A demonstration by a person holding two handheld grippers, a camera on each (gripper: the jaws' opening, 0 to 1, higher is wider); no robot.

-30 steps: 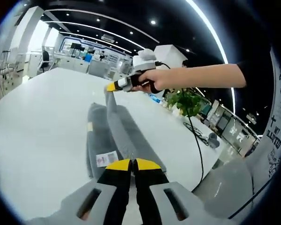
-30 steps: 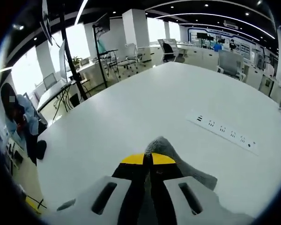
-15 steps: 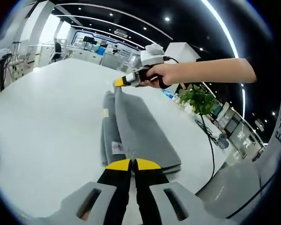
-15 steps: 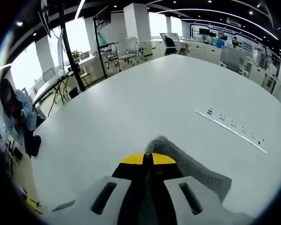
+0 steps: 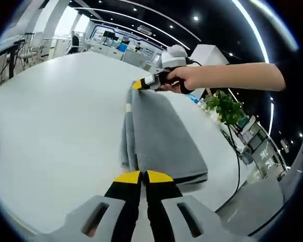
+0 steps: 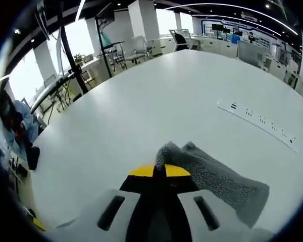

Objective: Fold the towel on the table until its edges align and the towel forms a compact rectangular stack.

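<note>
A grey towel (image 5: 159, 133) lies folded lengthwise on the white table (image 5: 55, 126), its top layer spread nearly flat over the lower one. My left gripper (image 5: 143, 176) is shut on the towel's near corner. At the far end, the right gripper (image 5: 140, 84), held by a person's hand (image 5: 184, 79), pinches the other corner just above the table. In the right gripper view, my right gripper (image 6: 159, 170) is shut on a bunched grey towel corner (image 6: 202, 169) that trails off to the right.
A white power strip (image 6: 260, 126) lies on the table to the right. A potted green plant (image 5: 226, 107) and black cables (image 5: 237, 151) sit past the towel near the table's far edge. Office desks, chairs and a seated person (image 6: 12, 126) lie beyond the table.
Both grippers have carried the towel's upper layer over and down. It hung as a narrow raised strip and now lies wide and nearly flat on the lower layer.
</note>
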